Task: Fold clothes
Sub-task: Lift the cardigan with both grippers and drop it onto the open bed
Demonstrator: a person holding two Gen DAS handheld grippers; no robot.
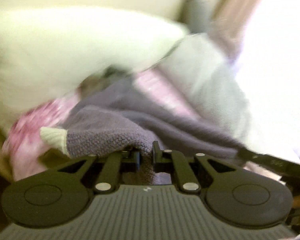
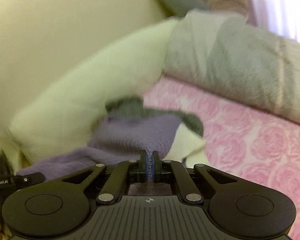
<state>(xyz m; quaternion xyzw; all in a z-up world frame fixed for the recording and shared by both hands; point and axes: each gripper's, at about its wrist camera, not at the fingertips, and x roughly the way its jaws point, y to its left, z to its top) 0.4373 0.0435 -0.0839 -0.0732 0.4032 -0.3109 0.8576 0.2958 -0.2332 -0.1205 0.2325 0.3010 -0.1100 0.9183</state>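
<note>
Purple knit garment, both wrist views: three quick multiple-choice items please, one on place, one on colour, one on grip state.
1. What does the purple knit garment lie over?
A. a pink rose-print bedspread
B. a wooden floor
C. a glass desk

2. What colour is the garment's cuff?
A. red
B. cream
C. black

3. How do the left tongs and right tongs stand?
A. both wide open
B. only the left grips
C. both shut on the garment

Key: 1 A, the bedspread shows beside and under it. 2 B, a pale ribbed end. 3 C, knit fabric is pinched between each pair.
</note>
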